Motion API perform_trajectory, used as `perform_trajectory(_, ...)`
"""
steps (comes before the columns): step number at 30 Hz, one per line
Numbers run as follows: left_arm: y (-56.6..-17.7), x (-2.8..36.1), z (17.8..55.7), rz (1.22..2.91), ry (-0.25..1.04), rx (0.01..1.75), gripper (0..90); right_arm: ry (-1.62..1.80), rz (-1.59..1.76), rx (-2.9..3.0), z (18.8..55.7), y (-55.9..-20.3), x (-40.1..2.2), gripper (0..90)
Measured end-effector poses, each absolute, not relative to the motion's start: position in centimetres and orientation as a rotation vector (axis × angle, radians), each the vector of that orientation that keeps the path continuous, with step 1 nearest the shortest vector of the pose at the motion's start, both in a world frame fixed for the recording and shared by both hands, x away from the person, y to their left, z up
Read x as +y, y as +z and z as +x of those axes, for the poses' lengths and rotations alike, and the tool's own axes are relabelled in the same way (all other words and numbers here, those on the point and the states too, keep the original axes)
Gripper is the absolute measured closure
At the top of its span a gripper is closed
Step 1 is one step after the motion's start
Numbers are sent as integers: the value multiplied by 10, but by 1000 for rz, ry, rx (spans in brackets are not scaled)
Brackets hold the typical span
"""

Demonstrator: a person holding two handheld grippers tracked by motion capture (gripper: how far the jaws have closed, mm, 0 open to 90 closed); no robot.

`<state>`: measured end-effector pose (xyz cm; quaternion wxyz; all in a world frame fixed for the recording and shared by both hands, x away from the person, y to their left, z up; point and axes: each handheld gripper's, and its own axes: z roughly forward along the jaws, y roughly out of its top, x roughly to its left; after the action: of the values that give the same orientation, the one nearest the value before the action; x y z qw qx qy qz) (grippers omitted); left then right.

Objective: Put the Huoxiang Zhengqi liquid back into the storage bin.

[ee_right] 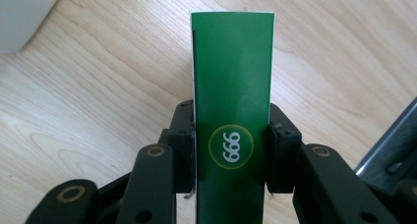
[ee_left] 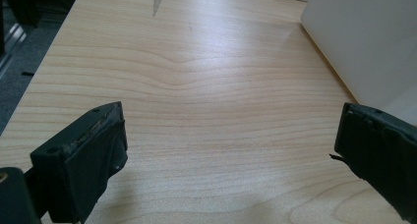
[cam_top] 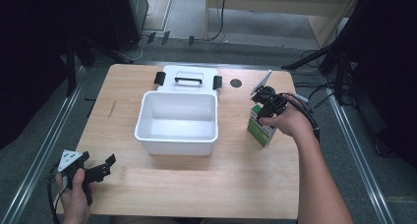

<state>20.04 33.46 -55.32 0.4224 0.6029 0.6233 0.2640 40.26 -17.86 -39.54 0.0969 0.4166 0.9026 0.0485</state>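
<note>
The green carton (ee_right: 231, 111), pinched by the right hand-held gripper (ee_right: 231, 155) near one end, could tip or slip when lifted toward the white bin (cam_top: 177, 121); the left hand-held gripper (ee_left: 231, 150) is spread.

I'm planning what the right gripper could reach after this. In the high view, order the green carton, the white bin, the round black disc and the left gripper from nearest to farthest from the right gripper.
1. Green carton: clamped in the right gripper.
2. Round black disc: just up-left, near the far edge.
3. White bin: table centre, to its left.
4. Left gripper: near-left corner, open.
</note>
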Motion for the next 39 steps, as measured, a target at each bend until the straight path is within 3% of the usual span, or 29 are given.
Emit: perform_trajectory(39, -553, 334, 201, 1509, 661, 1559, 3, 352, 295, 2866, 368, -311, -144, 649)
